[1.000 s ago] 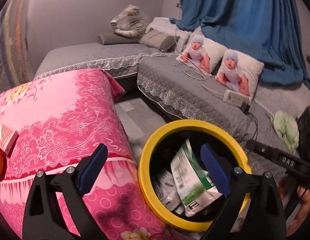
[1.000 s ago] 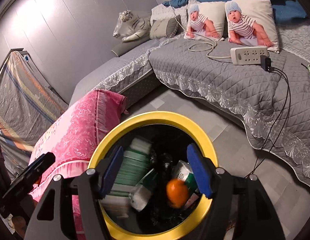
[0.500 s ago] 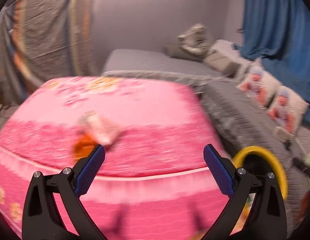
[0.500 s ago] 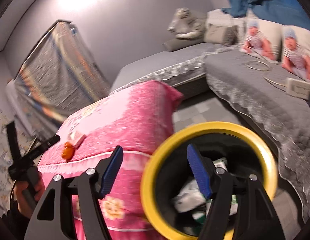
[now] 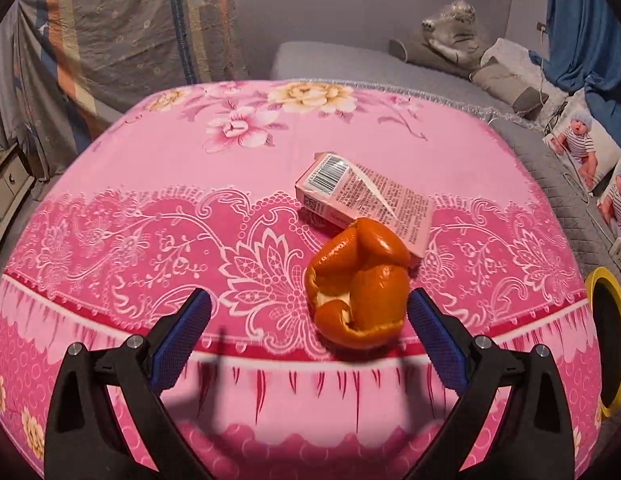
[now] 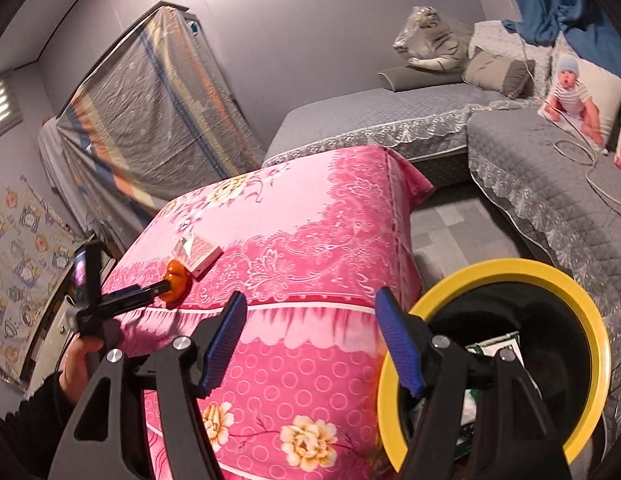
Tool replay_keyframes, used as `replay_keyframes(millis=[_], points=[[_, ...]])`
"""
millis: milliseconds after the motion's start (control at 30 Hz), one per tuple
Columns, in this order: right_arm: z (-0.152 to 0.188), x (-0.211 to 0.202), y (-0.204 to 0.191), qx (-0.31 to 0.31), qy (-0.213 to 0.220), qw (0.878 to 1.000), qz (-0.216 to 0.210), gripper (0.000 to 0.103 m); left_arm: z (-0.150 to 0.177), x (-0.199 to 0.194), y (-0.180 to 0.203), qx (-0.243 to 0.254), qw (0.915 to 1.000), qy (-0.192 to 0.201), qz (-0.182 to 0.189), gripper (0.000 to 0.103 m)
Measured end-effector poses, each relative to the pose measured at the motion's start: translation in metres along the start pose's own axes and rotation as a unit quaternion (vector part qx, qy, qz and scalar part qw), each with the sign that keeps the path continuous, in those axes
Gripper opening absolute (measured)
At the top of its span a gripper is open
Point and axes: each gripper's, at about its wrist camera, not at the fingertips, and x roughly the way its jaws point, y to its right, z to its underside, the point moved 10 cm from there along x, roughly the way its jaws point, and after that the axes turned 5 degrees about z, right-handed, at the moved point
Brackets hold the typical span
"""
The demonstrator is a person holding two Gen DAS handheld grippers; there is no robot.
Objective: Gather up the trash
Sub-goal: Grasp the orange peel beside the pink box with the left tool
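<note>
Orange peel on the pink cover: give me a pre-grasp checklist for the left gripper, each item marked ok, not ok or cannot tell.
1. Left gripper open: ok, jaws wide apart.
2. Orange peel between the fingers: ok, though it sits close to the right-hand finger.
3. Fingers touching peel: cannot tell.
4. Pink carton clear of the grasp: ok, it lies behind the peel, beyond the fingertips.
5. Right gripper free: ok, open and holding nothing.
6. Yellow-rimmed bin ready: ok, open, with trash inside.

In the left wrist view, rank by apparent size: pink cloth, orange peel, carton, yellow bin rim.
1. pink cloth
2. carton and orange peel: alike; the peel lies nearer the camera
3. yellow bin rim, cut off by the frame edge
</note>
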Motion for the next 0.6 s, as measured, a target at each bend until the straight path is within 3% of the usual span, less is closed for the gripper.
replay_keyframes(millis=[267,333,400,467,600], points=[[0.000,0.007,-0.012,-0.016,-0.008,1.000,-0.008,0.063,-0.002,0.019,0.011,-0.005,0.9996,-0.019,0.022,0.090],[0.001,0.007,-0.015,-0.018,-0.009,1.000,-0.010,0.063,0.000,0.023,0.015,0.002,0.9994,-0.025,0.025,0.082],[0.000,0.009,-0.020,-0.021,-0.012,1.000,-0.014,0.063,0.003,0.028,0.017,0.002,0.9990,-0.033,0.028,0.059],[0.000,0.009,-0.026,-0.028,-0.014,0.999,-0.019,0.063,0.005,0.030,0.014,0.003,0.9992,-0.036,0.016,0.042],[-0.003,0.010,-0.045,-0.056,-0.017,0.998,-0.027,0.063,0.005,0.019,0.005,-0.016,0.9992,-0.026,0.026,0.032]])
